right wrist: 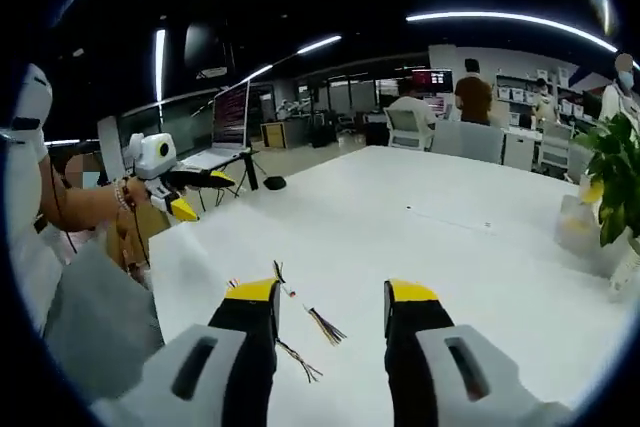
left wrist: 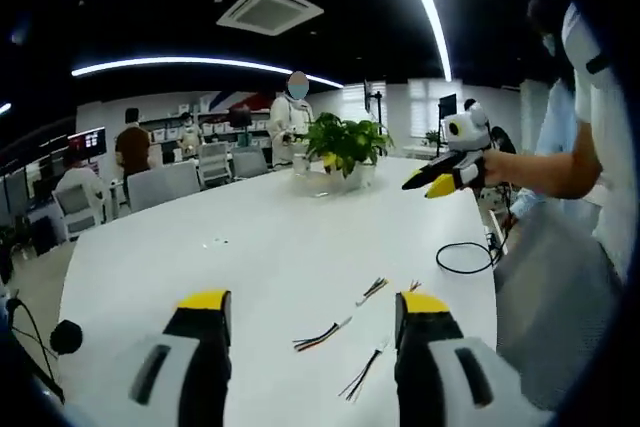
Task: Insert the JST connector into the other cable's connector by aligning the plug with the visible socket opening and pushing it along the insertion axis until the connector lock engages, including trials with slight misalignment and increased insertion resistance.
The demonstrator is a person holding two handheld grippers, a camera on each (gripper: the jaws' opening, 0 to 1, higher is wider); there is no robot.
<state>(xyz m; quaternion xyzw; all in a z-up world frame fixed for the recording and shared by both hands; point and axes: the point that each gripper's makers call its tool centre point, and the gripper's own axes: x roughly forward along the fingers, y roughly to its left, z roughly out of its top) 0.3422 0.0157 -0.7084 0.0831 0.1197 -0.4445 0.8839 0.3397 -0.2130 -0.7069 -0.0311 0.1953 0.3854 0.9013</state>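
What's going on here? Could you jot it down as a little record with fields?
Setting: office with a large white table
On table: thin wired cables, black cord loop, potted plant
Left claw: open, empty, above the cables
Right claw: open, empty, above the cables
Connectors: not yet picked up or joined
People: several in the background

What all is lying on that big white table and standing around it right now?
table: one, white, large, under both tools.
wire bundles: three, multicoloured, loose on the table in front of the tools.
black cable: one, looped near the table edge.
potted plant: one, green, at the far side of the table.
laptop: one, open, on a stand beyond the table.
people: several, standing or seated in the background.
left tool: yellow-tipped, open, empty.
right tool: yellow-tipped, open, empty.
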